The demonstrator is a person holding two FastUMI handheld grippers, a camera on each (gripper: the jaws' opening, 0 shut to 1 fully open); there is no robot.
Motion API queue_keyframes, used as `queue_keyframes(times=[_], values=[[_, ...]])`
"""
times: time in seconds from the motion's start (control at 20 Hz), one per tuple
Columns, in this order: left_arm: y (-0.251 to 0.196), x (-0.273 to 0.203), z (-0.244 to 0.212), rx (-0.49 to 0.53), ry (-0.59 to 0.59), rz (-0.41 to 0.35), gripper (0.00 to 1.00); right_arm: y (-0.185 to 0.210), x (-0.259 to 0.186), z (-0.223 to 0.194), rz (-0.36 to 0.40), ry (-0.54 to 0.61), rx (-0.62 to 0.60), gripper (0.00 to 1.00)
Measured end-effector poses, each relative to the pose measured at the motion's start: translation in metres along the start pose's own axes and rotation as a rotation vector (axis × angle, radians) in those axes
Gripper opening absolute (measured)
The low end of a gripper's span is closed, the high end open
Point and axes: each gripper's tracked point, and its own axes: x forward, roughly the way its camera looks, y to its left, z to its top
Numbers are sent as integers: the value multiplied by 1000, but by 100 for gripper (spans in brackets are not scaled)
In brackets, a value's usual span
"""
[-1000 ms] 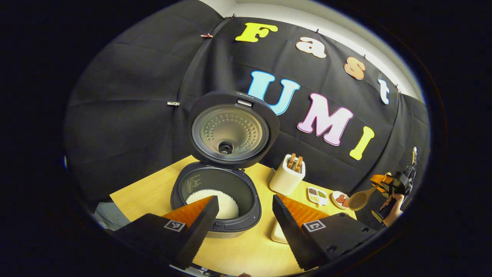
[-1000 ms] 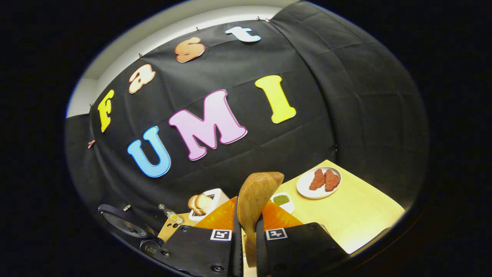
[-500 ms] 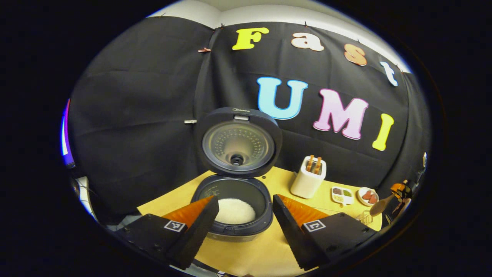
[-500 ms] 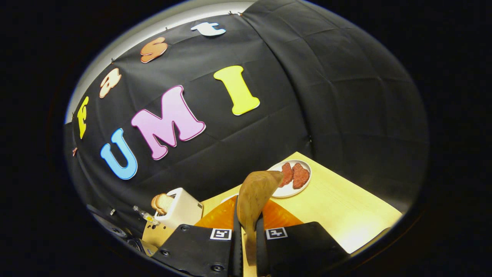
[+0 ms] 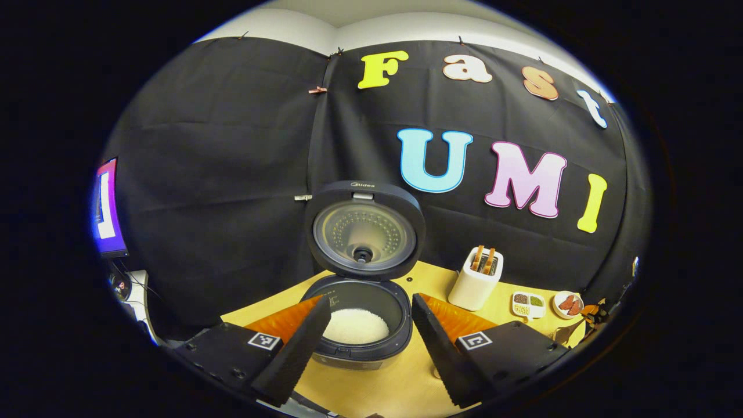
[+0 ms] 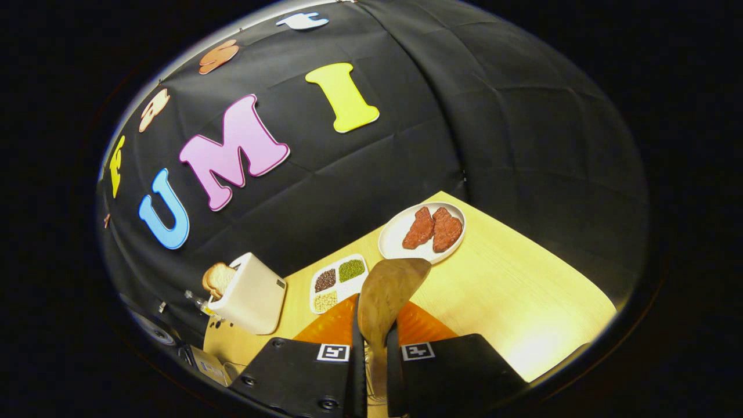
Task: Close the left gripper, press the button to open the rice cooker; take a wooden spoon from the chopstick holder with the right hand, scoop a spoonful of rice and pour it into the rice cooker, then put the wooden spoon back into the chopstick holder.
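Left tool (image 5: 365,337) w/ fingers spread wide, empty, above the table (image 5: 400,383) in front of the rice cooker (image 5: 357,316). Its lid (image 5: 364,229) stands up; white rice (image 5: 355,325) inside. Right tool (image 6: 371,357) clenched on the wooden spoon (image 6: 386,296) handle, bowl up, above table near sectioned dish (image 6: 338,277) & plate (image 6: 400,232). Chopstick holder (image 6: 251,296) to its left.

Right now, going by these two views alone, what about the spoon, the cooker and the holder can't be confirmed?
- Wooden spoon, right gripper view: the bowl faces away, so any rice in it is hidden; the shut right gripper covers the handle.
- Rice cooker, left gripper view: the left gripper fingers cover the front rim and button.
- Chopstick holder, left gripper view: its contents are too small to identify.
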Motion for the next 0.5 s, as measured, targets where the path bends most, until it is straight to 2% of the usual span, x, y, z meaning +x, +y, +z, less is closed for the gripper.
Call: queue_keyframes(times=[0.15,0.3,0.4,0.45,0.5], values=[[-12,-7,-1,-21,-8,-4,96,3,8,-19,9,49,10,20],[-14,-14,24,14,-104,-15,95,10,-5,-8,14,12,1,24],[-12,-9,41,55,-150,-39,95,15,-15,-5,15,-10,-12,43],[-12,-5,49,62,-166,-59,95,16,-23,-3,9,-18,-15,49],[-12,-1,57,66,-187,-83,95,14,-40,2,-11,-32,-22,75]])
